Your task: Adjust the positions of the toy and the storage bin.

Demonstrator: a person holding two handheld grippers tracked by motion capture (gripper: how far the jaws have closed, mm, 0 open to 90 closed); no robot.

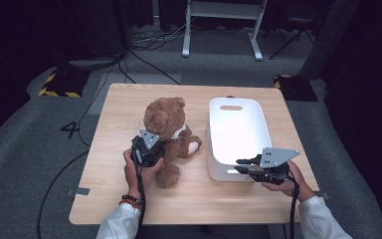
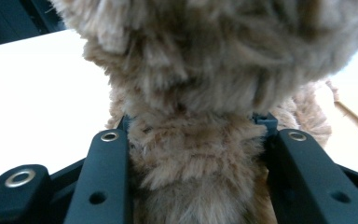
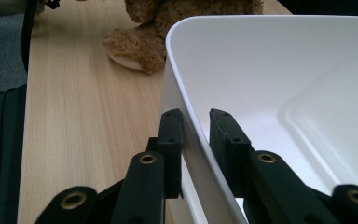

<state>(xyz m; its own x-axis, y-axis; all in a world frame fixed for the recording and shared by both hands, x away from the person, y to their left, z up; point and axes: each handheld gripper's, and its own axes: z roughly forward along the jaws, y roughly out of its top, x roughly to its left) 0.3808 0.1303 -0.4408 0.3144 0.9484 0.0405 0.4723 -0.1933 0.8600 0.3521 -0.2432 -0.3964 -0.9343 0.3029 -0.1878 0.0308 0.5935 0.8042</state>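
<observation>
Left gripper (image 1: 151, 149) clamped on the fluffy brown plush teddy bear (image 1: 168, 130), sitting on the pale wooden table (image 1: 114, 199) beside the white plastic tub (image 1: 219, 174); soft fur could slip on lifting. Right gripper (image 1: 246, 166) pinches the tub's near wall, which could tip

Table brightly lit, surroundings dark; close fur perhaps slightly soft, white background overexposed.

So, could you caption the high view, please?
Left hand-held gripper grips teddy; right one clamps tub wall.
</observation>
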